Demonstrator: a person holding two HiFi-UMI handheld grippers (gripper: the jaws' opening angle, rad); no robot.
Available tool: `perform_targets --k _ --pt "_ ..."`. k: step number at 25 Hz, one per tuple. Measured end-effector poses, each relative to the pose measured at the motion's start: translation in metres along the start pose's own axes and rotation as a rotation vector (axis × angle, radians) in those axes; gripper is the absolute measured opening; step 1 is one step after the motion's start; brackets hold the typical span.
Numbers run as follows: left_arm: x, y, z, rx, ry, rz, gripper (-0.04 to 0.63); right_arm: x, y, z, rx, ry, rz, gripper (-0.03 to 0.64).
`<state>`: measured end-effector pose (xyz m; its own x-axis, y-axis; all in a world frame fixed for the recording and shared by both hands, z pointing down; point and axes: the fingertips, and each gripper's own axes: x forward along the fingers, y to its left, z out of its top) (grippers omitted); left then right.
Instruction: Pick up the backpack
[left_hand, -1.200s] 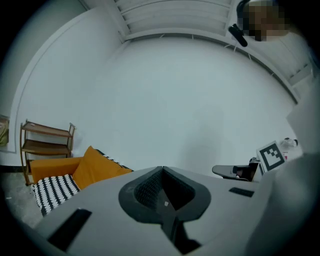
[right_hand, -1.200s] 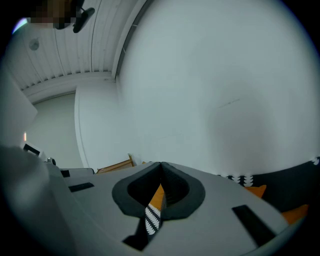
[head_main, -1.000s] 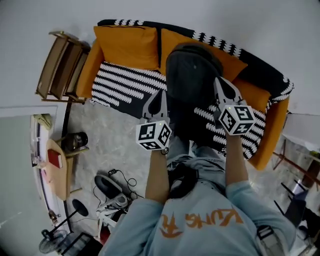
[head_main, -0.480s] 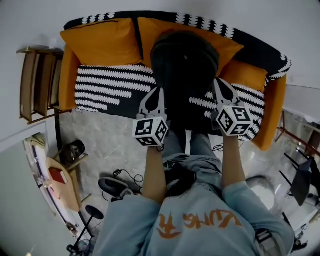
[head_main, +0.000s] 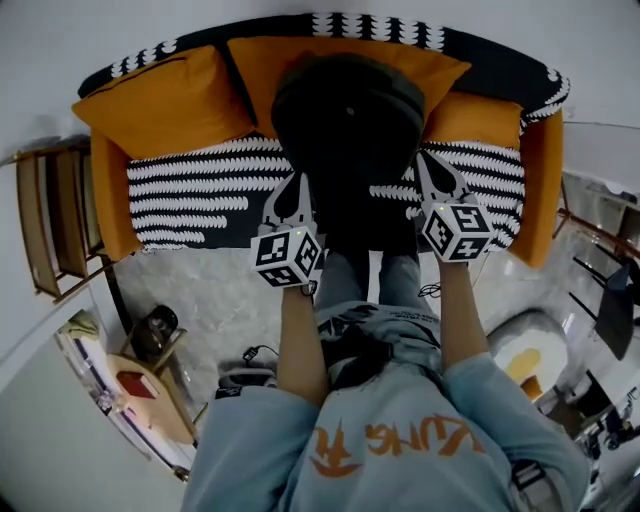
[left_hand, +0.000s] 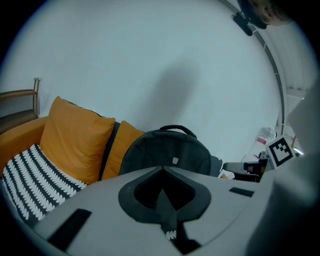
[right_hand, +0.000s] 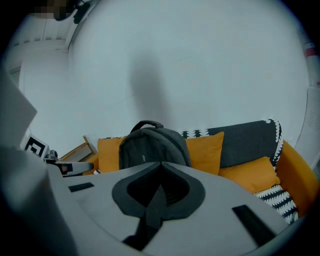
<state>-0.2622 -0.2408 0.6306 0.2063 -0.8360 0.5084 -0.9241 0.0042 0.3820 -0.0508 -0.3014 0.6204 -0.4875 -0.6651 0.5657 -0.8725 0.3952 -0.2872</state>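
A dark grey backpack (head_main: 345, 120) stands upright on the sofa seat, leaning on the orange back cushions, its top handle up. The left gripper view shows the backpack (left_hand: 167, 152) straight ahead, and so does the right gripper view (right_hand: 152, 145). My left gripper (head_main: 297, 182) hangs shut at the backpack's lower left edge, with nothing between its fingers. My right gripper (head_main: 425, 160) is shut too, at the backpack's lower right edge. Whether either tip touches the bag cannot be told.
The sofa (head_main: 190, 185) has a black-and-white patterned seat and orange cushions (head_main: 150, 100). A wooden rack (head_main: 50, 225) stands to its left. A low table (head_main: 150, 395) with small items and cables lies on the floor at lower left. A person's legs stand before the sofa.
Both grippers have sunk and tipped downward toward the backpack's lower sides. The view has shifted so the sofa now sits squarely ahead. Both jaws stayed shut.
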Motion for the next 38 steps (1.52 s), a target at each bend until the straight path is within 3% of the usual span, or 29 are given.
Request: perform_targets --k 8,14,20,22,30,38 --pt "0.032 0.029 -0.005 0.084 0.059 0.002 0.021 0.014 -0.016 -0.013 0.002 0.035 -0.089 -0.003" --pt "0.049 0.052 0.002 0.177 0.068 0.056 0.025 0.025 -0.023 -0.015 0.012 0.033 -0.136 -0.003" --pt "0.073 0.068 -0.008 0.184 0.144 0.039 0.125 0.036 -0.035 -0.022 0.003 0.065 -0.214 -0.002" --pt "0.080 0.077 -0.009 0.177 0.161 0.046 0.145 0.042 -0.037 -0.026 0.011 0.086 -0.219 0.104" --pt "0.114 0.102 -0.007 0.169 0.202 0.056 0.179 0.069 -0.054 -0.048 0.005 0.177 -0.248 0.205" --pt "0.140 0.106 -0.018 0.154 0.234 -0.024 0.219 0.088 -0.065 -0.051 0.005 0.214 -0.267 0.206"
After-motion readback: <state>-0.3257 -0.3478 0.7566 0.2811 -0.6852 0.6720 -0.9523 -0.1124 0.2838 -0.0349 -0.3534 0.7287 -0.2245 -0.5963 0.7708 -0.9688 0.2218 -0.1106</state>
